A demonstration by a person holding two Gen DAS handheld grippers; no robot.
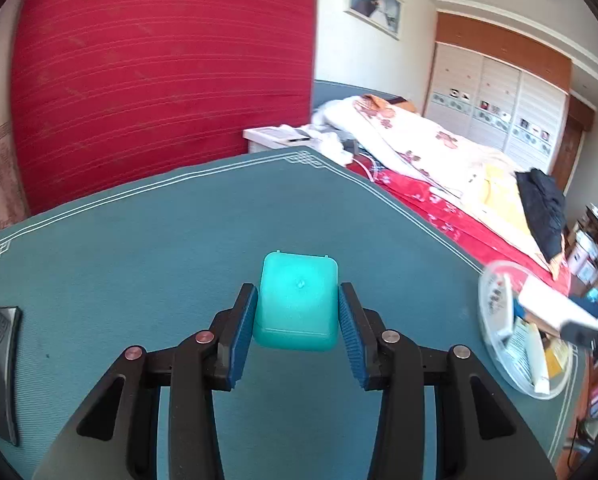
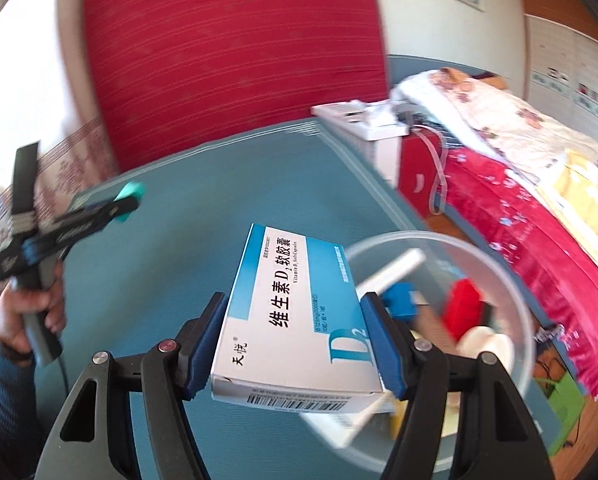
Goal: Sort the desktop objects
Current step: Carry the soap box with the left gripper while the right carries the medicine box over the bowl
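My left gripper is shut on a small teal plastic box and holds it above the teal desk mat. From the right wrist view that same gripper shows at the left with the teal box at its tip, held by a person's hand. My right gripper is shut on a white and blue medicine carton, lifted over the mat beside a clear plastic bowl.
The clear bowl at the mat's right edge holds several items, among them a tube, a red object and boxes. A black phone-like slab lies at the mat's left edge. A red cushion, a bed and a white nightstand stand behind.
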